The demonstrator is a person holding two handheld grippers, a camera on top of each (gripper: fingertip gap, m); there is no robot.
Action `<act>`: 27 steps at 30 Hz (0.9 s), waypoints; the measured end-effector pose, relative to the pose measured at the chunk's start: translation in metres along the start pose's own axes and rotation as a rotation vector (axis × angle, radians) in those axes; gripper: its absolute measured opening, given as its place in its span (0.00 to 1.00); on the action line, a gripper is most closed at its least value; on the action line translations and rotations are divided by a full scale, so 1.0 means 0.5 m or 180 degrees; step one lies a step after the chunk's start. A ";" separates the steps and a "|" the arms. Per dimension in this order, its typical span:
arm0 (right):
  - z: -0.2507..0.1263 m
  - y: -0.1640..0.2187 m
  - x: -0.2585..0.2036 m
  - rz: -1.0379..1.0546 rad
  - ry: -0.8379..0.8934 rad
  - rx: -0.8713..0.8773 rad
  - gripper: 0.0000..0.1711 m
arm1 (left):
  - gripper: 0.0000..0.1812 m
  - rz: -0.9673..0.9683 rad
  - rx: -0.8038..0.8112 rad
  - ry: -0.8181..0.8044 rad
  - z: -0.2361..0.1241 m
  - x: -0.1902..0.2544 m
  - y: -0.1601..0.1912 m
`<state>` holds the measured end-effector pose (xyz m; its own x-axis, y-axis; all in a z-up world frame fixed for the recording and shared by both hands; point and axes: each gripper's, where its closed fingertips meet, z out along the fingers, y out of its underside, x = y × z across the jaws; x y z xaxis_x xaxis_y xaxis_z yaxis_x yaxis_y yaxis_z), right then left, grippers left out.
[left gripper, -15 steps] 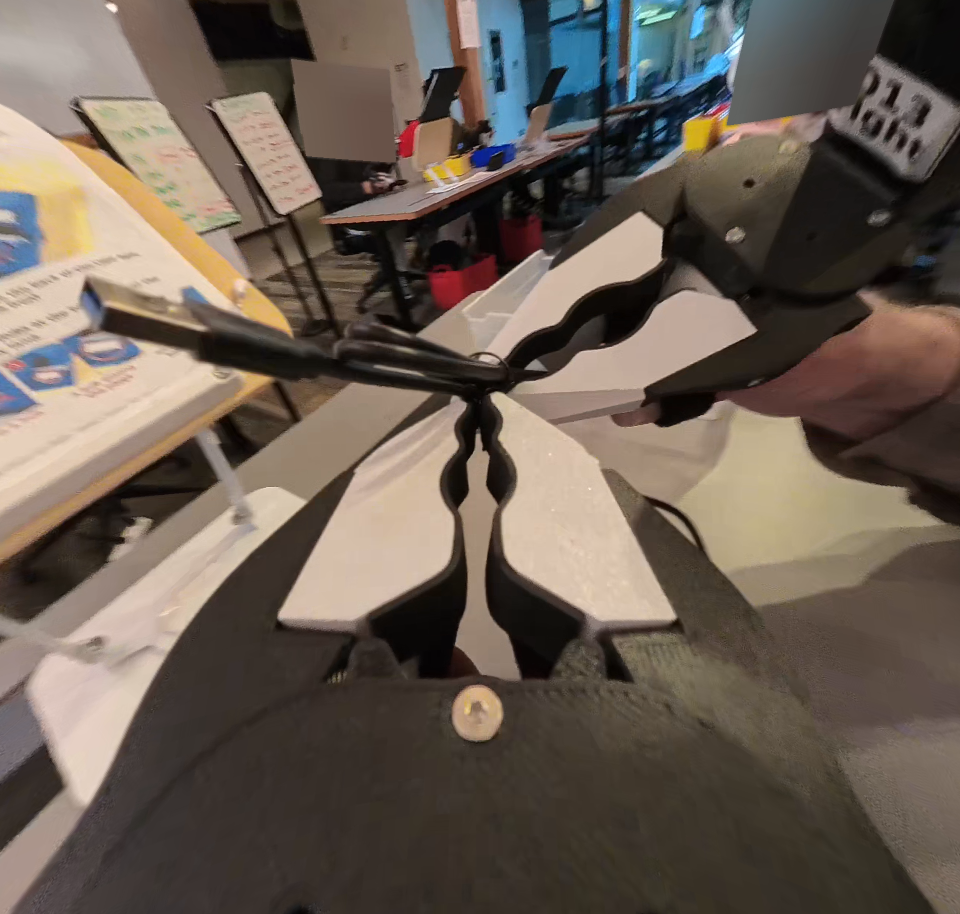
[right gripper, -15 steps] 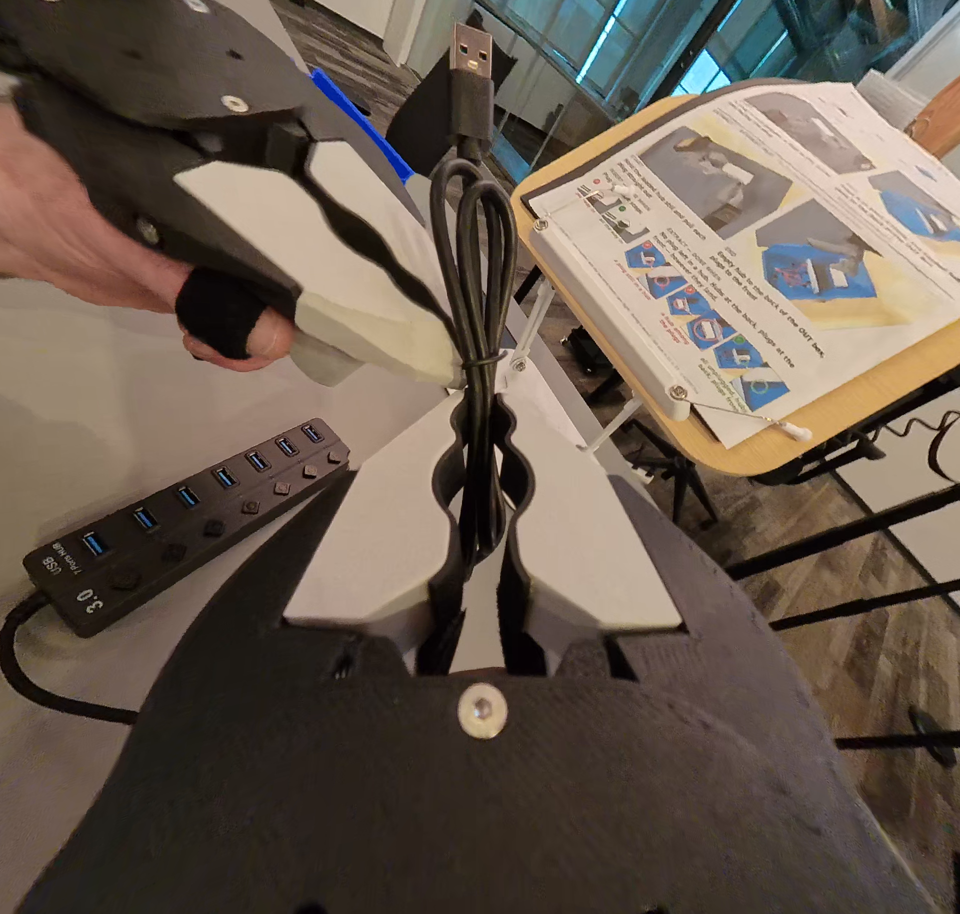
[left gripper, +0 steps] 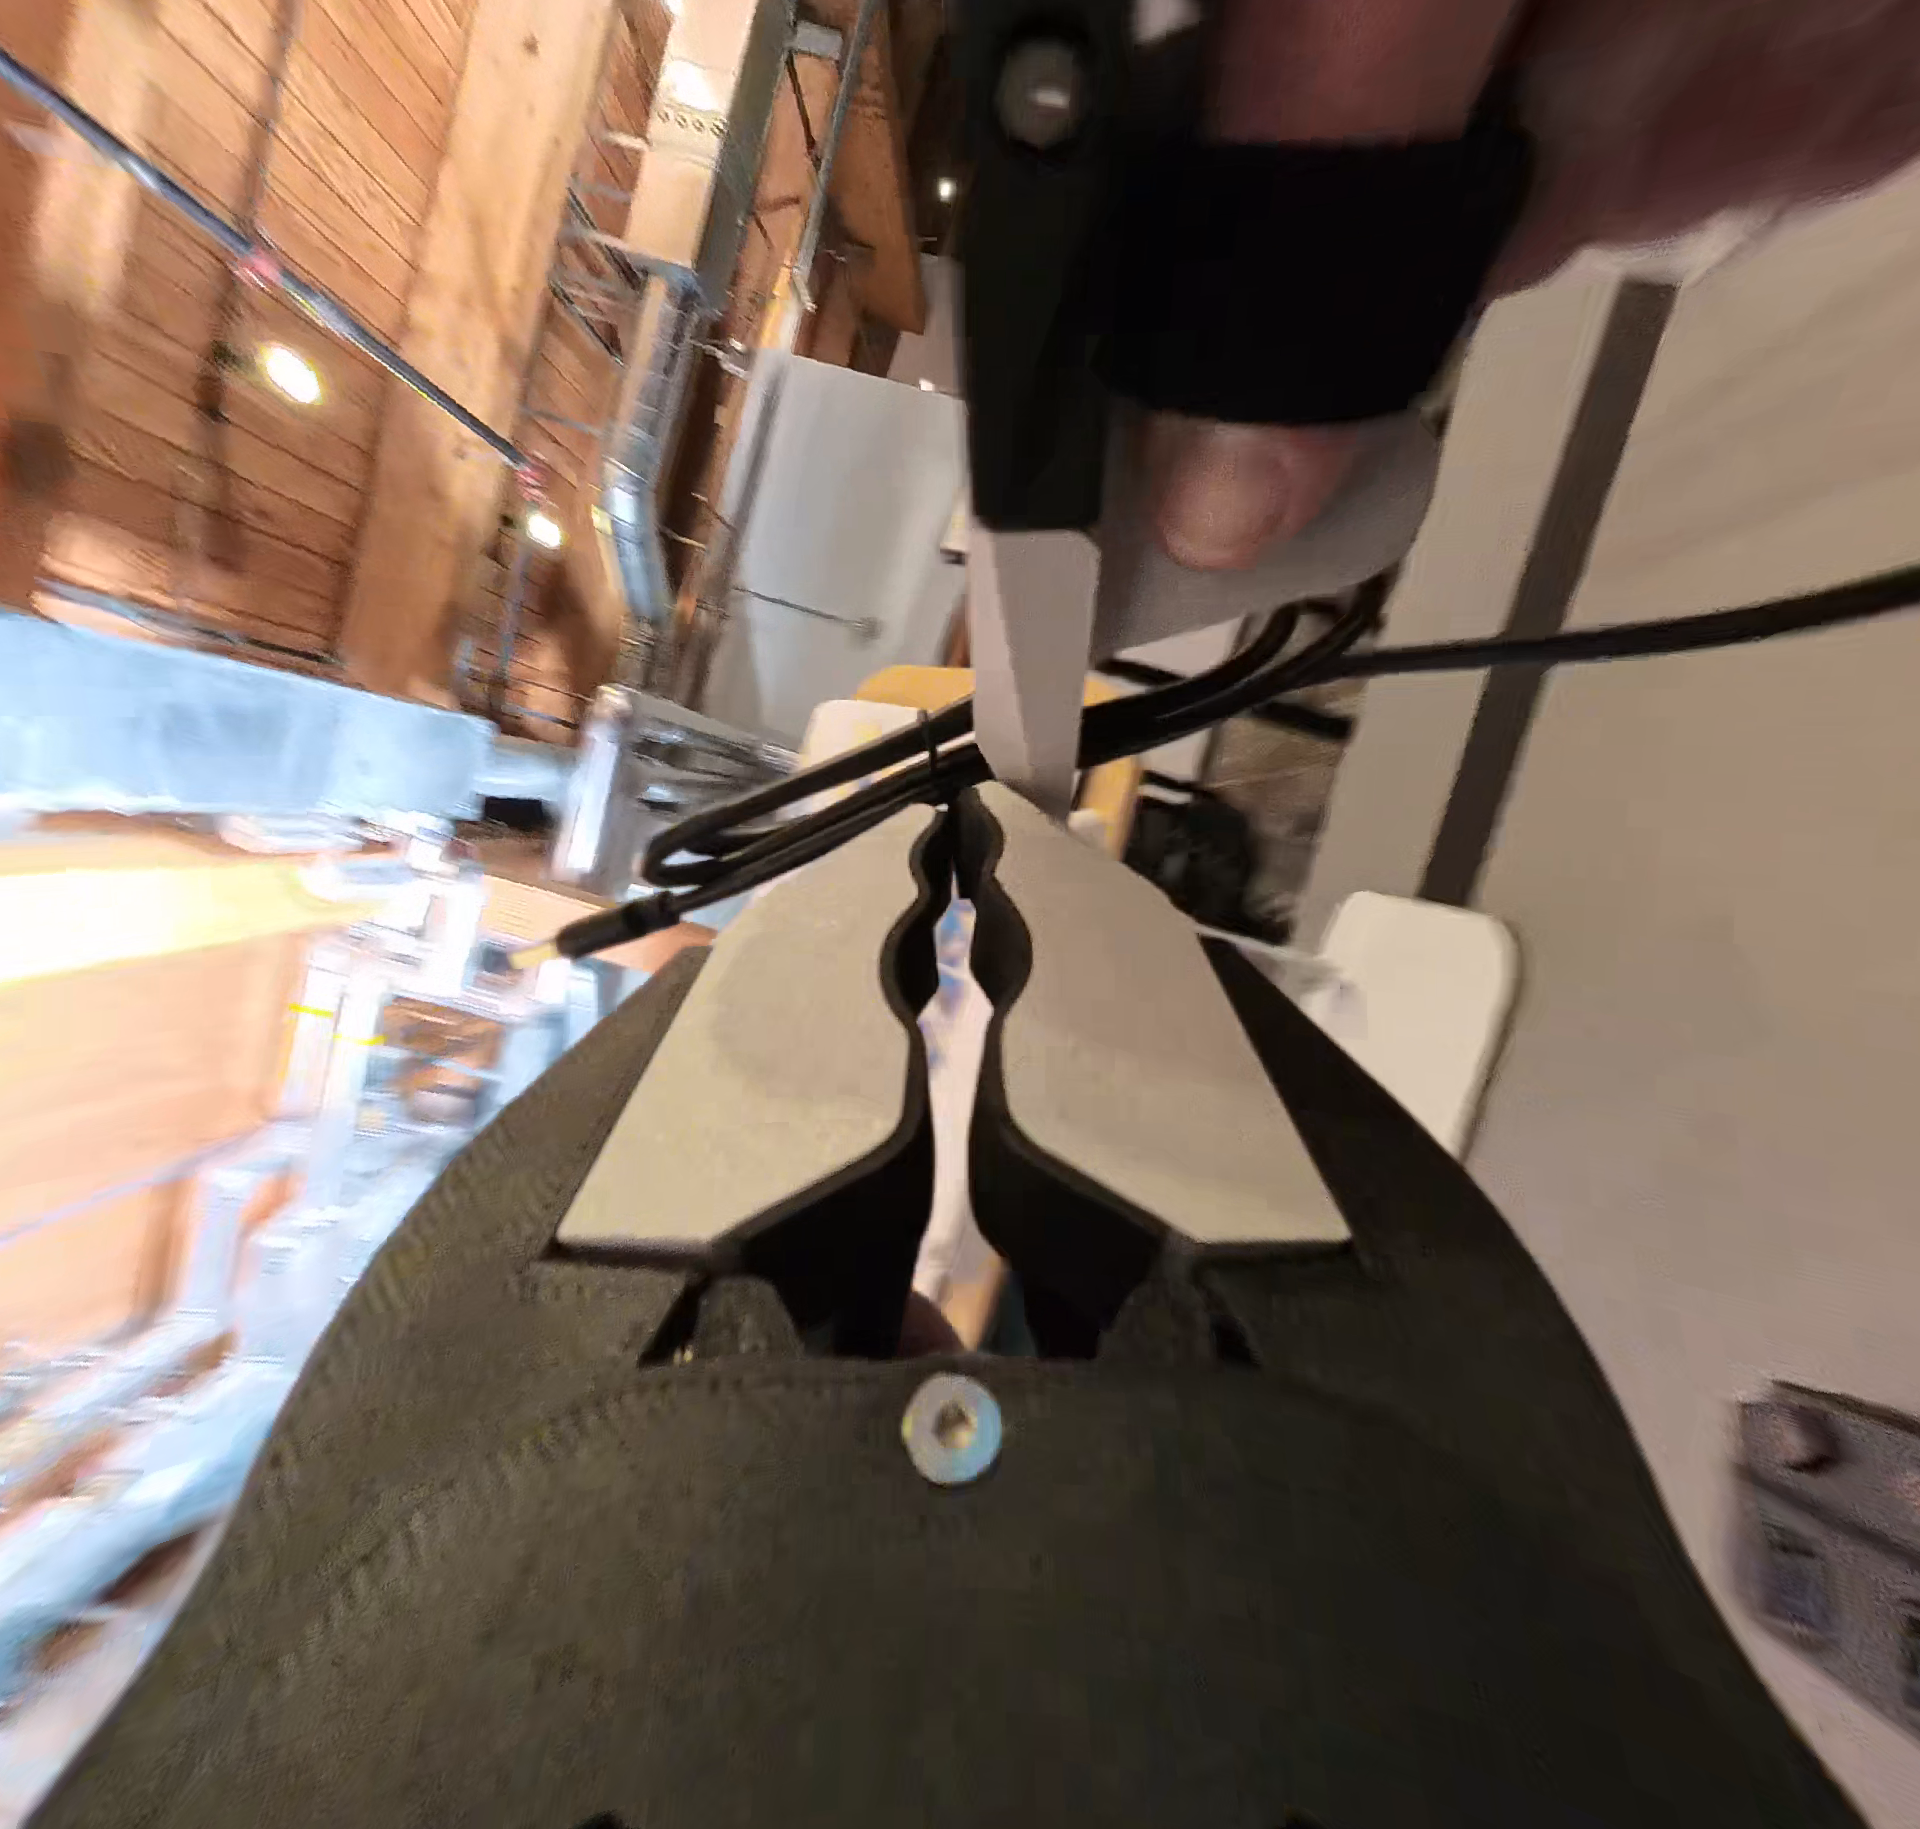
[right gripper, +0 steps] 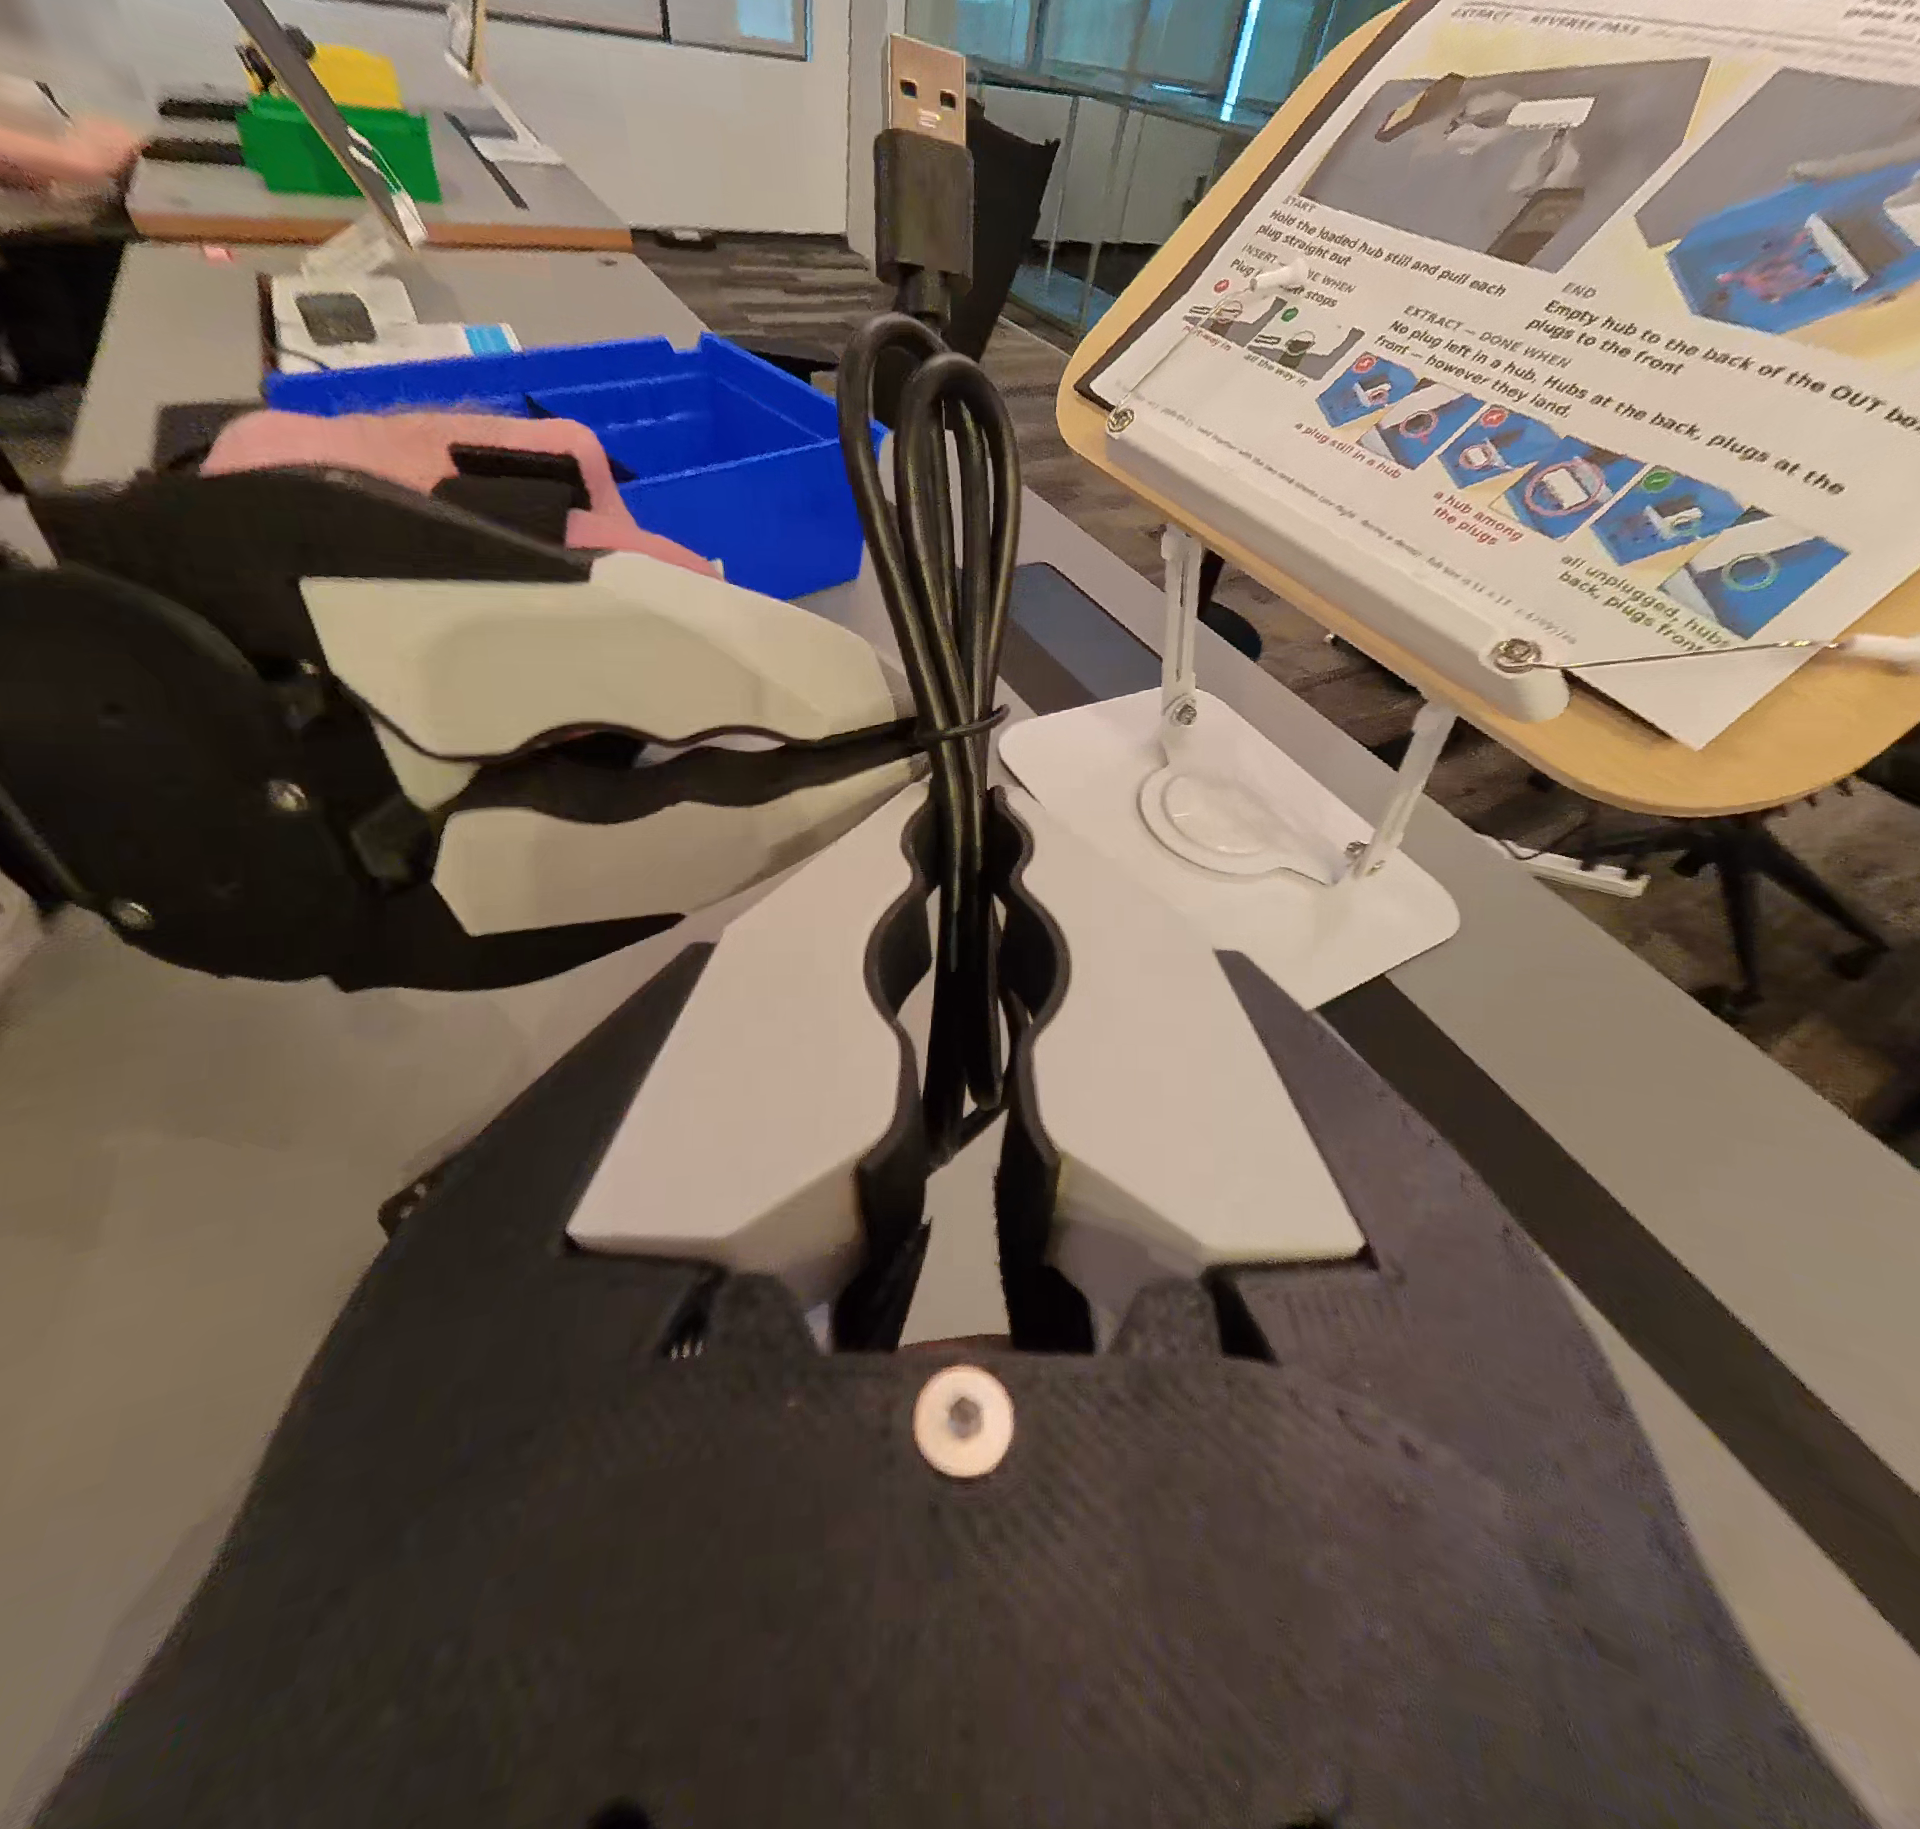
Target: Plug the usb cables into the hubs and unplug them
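A bundled black USB cable (right gripper: 940,574) stands upright in my right gripper (right gripper: 961,803), which is shut on its lower loops. The silver USB-A plug (right gripper: 925,96) points up. A thin tie (right gripper: 961,730) binds the bundle. My left gripper (right gripper: 909,745) comes in from the left, and its tips are shut on the bundle at the tie. In the left wrist view the left gripper (left gripper: 956,808) pinches the cable (left gripper: 821,823). The right gripper (left gripper: 1029,730) reaches down from above, held by a hand (left gripper: 1236,491). No hub is clearly in view.
A blue bin (right gripper: 675,429) sits behind the left gripper on the grey table (right gripper: 208,1156). A tilted wooden board with an instruction sheet (right gripper: 1558,325) stands on a white base (right gripper: 1247,844) at the right. A green and yellow box (right gripper: 332,138) is on a far table.
The left gripper has rolled and tilted, so its view now faces the ceiling. The right view has swung, and the black hub has left it. Both grippers still hold the cable bundle.
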<state>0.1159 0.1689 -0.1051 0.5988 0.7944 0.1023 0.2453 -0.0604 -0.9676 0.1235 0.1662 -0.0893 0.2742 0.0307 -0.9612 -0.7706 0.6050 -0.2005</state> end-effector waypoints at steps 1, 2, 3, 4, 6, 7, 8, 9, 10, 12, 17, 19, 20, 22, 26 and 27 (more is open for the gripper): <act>-0.001 -0.001 -0.001 0.0096 -0.0040 0.0026 0.02 | 0.00 0.0295 0.0007 -0.0125 0.000 -0.004 -0.001; -0.001 -0.001 -0.001 0.0183 -0.0080 0.0032 0.02 | 0.00 0.0495 0.0036 -0.0186 0.001 -0.003 -0.002; -0.001 0.000 -0.002 0.0284 -0.0125 0.0047 0.02 | 0.00 0.0659 0.0085 -0.0243 0.002 -0.004 -0.002; -0.001 0.000 -0.003 0.0417 -0.0179 0.0079 0.02 | 0.00 0.0861 0.0133 -0.0324 0.002 -0.006 -0.001; 0.001 0.002 -0.005 0.0653 -0.0295 0.0113 0.02 | 0.00 0.1173 0.0233 -0.0365 0.002 -0.003 0.000; 0.001 0.003 -0.006 0.0782 -0.0371 0.0140 0.02 | 0.00 0.1306 0.0293 -0.0378 0.002 -0.003 -0.001; 0.002 0.004 -0.008 0.0878 -0.0431 0.0166 0.02 | 0.00 0.1434 0.0342 -0.0383 0.003 -0.003 0.000; 0.004 0.005 -0.008 0.0919 -0.0455 0.0178 0.02 | 0.00 0.1526 0.0376 -0.0362 0.004 -0.001 0.002; 0.006 0.007 -0.007 0.0919 -0.0448 0.0177 0.02 | 0.00 0.1581 0.0392 -0.0332 0.005 0.001 0.003; 0.008 0.011 -0.005 0.0808 -0.0393 0.0153 0.02 | 0.00 0.1497 0.0395 -0.0245 0.007 0.004 0.006; 0.007 0.008 -0.004 0.0490 -0.0300 0.0132 0.02 | 0.11 0.0426 0.0478 0.0168 -0.009 -0.009 -0.010; 0.007 0.007 -0.005 0.0392 -0.0280 0.0138 0.02 | 0.17 0.0149 0.0408 0.0321 -0.017 -0.014 -0.005; 0.005 0.004 -0.006 0.0348 -0.0282 0.0160 0.02 | 0.16 -0.0050 0.0472 0.0391 -0.027 -0.017 -0.009; 0.002 -0.003 -0.009 0.0235 -0.0272 0.0185 0.02 | 0.16 -0.0652 0.0459 0.0593 -0.045 -0.023 -0.004; -0.004 -0.014 -0.013 -0.0118 -0.0210 0.0235 0.02 | 0.17 -0.2491 0.0395 0.1226 -0.057 -0.034 0.013; -0.006 -0.017 -0.017 -0.0269 -0.0199 0.0262 0.02 | 0.18 -0.2959 0.0417 0.1448 -0.057 -0.036 0.013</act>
<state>0.1111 0.1610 -0.0973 0.5292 0.8309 0.1721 0.2281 0.0561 -0.9720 0.0973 0.1468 -0.0789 0.4637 -0.7778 -0.4244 -0.2907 0.3189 -0.9021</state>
